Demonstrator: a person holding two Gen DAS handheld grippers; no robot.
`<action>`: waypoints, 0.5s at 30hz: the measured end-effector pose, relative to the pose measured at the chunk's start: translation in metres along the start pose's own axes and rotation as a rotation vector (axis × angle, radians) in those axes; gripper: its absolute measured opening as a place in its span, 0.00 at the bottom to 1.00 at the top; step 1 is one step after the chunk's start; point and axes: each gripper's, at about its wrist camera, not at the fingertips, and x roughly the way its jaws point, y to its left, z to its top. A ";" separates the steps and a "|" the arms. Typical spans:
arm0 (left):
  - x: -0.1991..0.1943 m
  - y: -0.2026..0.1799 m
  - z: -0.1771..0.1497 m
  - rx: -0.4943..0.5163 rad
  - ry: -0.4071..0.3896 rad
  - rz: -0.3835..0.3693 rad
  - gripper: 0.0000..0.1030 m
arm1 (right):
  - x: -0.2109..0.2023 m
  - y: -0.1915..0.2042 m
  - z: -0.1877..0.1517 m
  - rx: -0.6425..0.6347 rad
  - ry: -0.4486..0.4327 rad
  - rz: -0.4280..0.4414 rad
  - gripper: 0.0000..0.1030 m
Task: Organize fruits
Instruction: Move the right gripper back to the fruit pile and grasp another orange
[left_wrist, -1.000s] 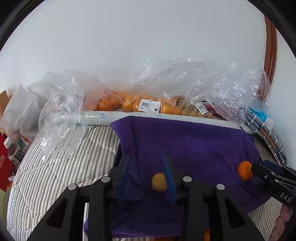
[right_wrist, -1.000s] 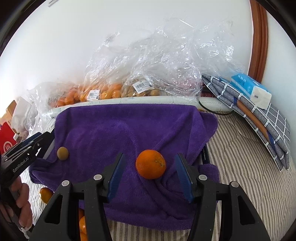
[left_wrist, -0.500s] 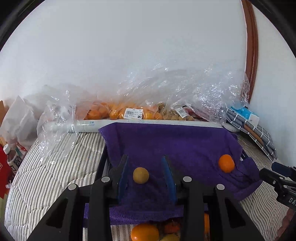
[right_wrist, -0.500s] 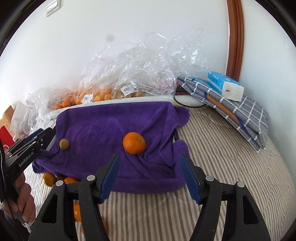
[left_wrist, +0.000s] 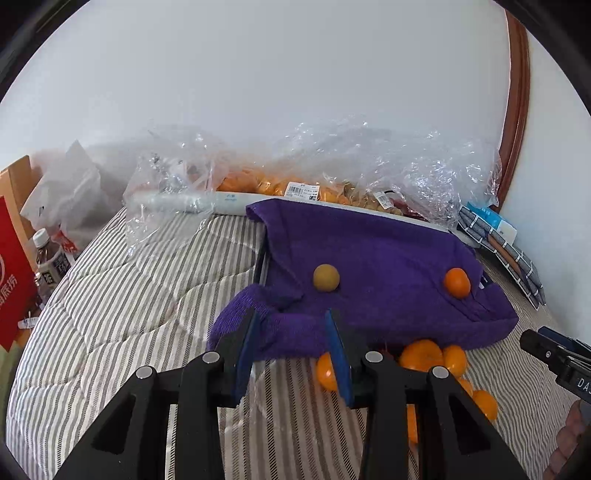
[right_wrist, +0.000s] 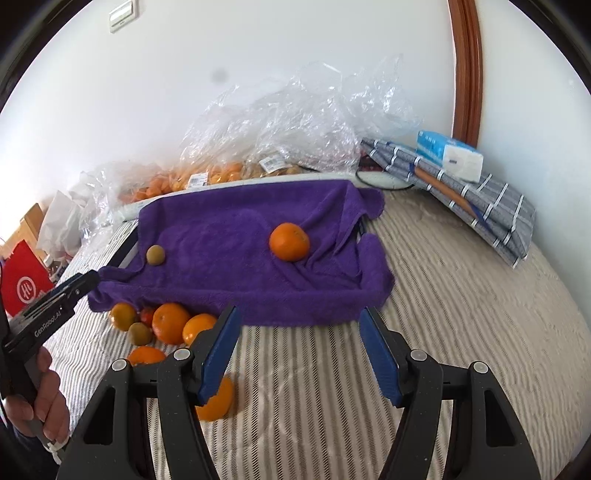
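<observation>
A purple towel (left_wrist: 373, 266) (right_wrist: 236, 240) covers a tray on the striped bed. On it lie a small yellow-brown fruit (left_wrist: 326, 277) (right_wrist: 155, 254) at the left and an orange (left_wrist: 457, 282) (right_wrist: 289, 242) at the right. Several loose oranges (left_wrist: 421, 354) (right_wrist: 170, 323) and a small green-brown fruit (right_wrist: 140, 333) lie on the bed at the towel's near edge. My left gripper (left_wrist: 290, 338) is open and empty, just short of the towel's near left corner. My right gripper (right_wrist: 300, 332) is open wide and empty, in front of the towel's near edge.
Clear plastic bags of oranges and small fruit (left_wrist: 295, 188) (right_wrist: 221, 171) line the wall behind the towel. A folded checked cloth (right_wrist: 461, 195) with a tissue pack (right_wrist: 448, 155) lies at the right. A red bag (left_wrist: 11, 273) and a bottle (left_wrist: 50, 258) stand at the left.
Both grippers have drawn back from the towel toward me. The small fruit and the orange stay on the towel. Loose oranges on the bed have come into view.
</observation>
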 end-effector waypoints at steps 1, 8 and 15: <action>-0.002 0.004 -0.004 -0.006 0.011 0.004 0.34 | 0.001 0.001 -0.002 0.006 0.009 0.011 0.64; -0.014 0.020 -0.018 -0.042 0.044 0.026 0.34 | 0.006 0.015 -0.022 -0.027 0.039 0.023 0.64; -0.018 0.031 -0.028 -0.069 0.084 0.028 0.34 | 0.009 0.025 -0.031 -0.045 0.048 0.038 0.56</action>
